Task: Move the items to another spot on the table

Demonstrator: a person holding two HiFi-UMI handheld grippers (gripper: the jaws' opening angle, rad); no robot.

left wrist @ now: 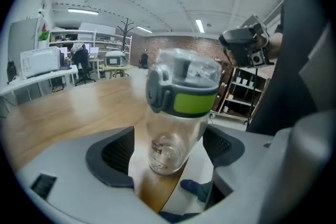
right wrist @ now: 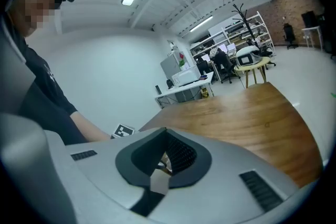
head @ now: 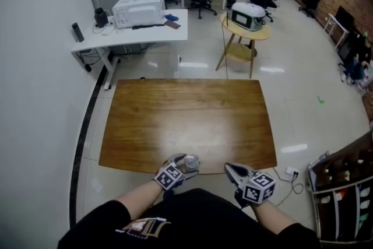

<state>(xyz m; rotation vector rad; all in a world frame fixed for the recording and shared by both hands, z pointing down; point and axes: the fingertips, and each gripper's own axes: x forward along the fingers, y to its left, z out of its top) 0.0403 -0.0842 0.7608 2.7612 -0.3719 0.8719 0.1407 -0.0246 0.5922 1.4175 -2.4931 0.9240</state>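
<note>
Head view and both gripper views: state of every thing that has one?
Clear plastic bottle: upright at the brown wooden table's near edge, empty.
Grey-and-green bottle lid: on, closed.
Left gripper: open, bottle between its jaws, not clamped.
Right gripper: shut, nothing held.

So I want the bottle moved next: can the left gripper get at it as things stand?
Probably yes: the bottle stands upright between the left gripper's open jaws at the near edge of the table, with nothing blocking them.
</note>
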